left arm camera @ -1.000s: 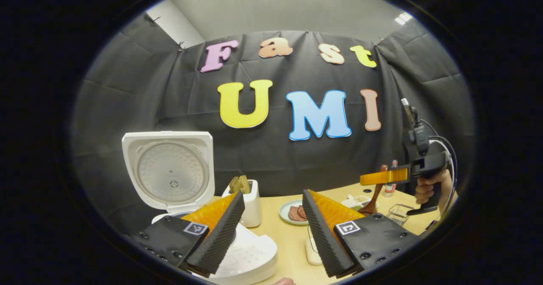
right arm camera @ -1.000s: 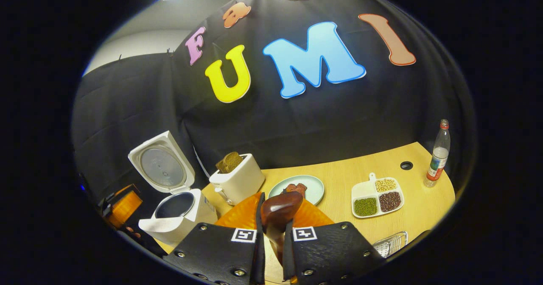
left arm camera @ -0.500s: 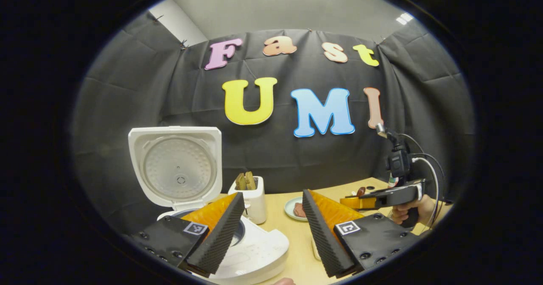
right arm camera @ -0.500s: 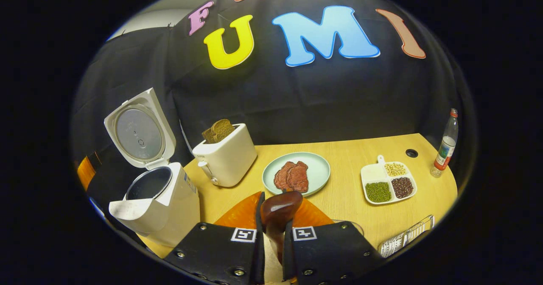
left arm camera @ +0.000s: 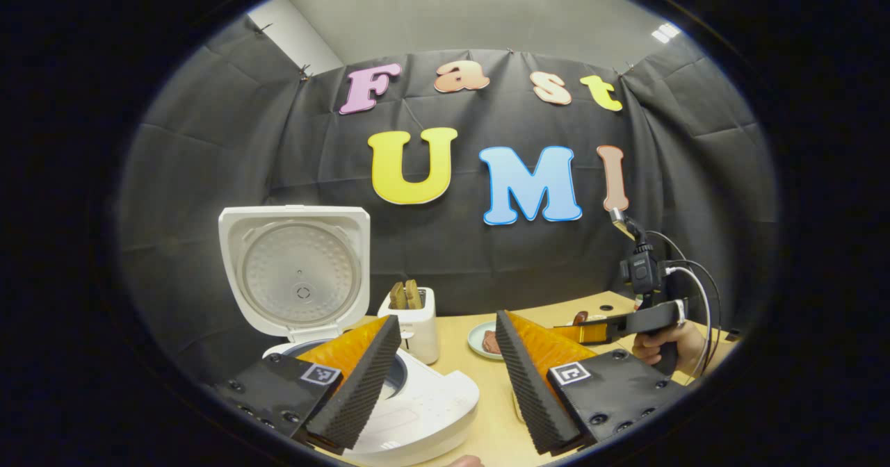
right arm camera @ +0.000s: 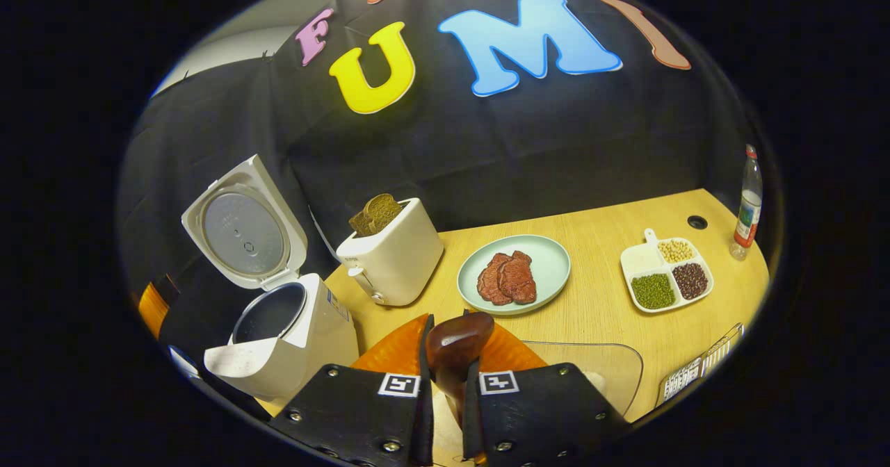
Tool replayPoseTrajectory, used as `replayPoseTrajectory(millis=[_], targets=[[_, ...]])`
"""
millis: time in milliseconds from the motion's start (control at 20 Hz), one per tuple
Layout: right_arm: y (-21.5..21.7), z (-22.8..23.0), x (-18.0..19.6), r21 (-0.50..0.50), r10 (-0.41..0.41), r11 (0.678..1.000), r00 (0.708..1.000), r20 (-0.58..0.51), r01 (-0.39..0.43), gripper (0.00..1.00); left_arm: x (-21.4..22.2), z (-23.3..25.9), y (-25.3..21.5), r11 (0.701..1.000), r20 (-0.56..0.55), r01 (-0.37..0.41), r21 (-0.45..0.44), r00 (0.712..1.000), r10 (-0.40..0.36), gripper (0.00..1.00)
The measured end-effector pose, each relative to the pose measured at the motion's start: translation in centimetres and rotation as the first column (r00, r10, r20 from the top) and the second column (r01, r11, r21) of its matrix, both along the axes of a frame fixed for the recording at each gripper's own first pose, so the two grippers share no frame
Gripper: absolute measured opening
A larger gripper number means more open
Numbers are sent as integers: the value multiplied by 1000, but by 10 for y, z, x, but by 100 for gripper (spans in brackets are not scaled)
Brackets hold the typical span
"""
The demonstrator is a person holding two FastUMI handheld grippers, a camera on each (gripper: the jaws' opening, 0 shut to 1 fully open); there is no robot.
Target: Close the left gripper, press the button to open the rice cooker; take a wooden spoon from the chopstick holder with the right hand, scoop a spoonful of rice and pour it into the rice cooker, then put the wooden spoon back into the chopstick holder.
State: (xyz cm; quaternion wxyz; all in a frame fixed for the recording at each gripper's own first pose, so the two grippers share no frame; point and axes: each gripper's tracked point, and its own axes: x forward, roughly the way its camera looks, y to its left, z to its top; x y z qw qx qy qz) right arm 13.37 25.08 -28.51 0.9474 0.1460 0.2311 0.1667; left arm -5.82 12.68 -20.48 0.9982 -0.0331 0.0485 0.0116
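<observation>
In the left gripper view, the left gripper (left arm camera: pixel 445 377) is seen with its jaws set well apart and nothing held between them, low over the front of the rice cooker (left arm camera: pixel 389 411). The cooker's lid (left arm camera: pixel 295 272) is stood upright and open, so the button step can be judged done. Behind the cooker a toaster (left arm camera: pixel 416 321) with bread in its slots is stood on the wooden surface (left arm camera: pixel 487 411). Farther off to the right, the right gripper (left arm camera: pixel 591 329) is seen held by a hand (left arm camera: pixel 671 345), near a plate (left arm camera: pixel 485 340).

In the right gripper view, the right gripper's jaws are clamped on the handle of the wooden spoon (right arm camera: pixel 455 345), whose dark bowl sticks out forward above them. The open pot of the rice cooker (right arm camera: pixel 271 314) lies to the left, well apart from the spoon. Just below and right of the spoon, the rim of a clear bowl (right arm camera: pixel 612 377) can be made out; its contents cannot be told. A plate of meat (right arm camera: pixel 514 276), a divided dish of beans (right arm camera: pixel 666 276), a bottle (right arm camera: pixel 747 206) and a wire rack (right arm camera: pixel 702 373) are also set on the surface.

The scoop is judged the step in hand. Rice could be spilled on the long carry to the pot if the spoon were tilted, and the smooth handle could twist in the jaws under load.
</observation>
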Motion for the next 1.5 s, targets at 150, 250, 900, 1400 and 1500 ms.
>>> replayPoseTrajectory(millis=[150,250,900,1400,1500], targets=[[-24,6,5,61,-42,997,999,-18,43,17,-1,-2,3,1000,-11,-7,0,1000,7,95],[-42,16,8,52,-75,996,997,15,74,17,0,0,2,1000,-10,-7,-2,1000,7,95],[-74,45,6,234,-107,966,994,-23,109,17,-3,12,-21,999,4,37,-29,999,-37,94],[-61,100,16,444,-123,888,992,-25,121,17,-12,13,-12,998,9,32,-60,999,-32,94],[-59,108,18,487,-129,864,991,-28,126,17,-15,14,-9,997,14,32,-66,999,-31,95]])
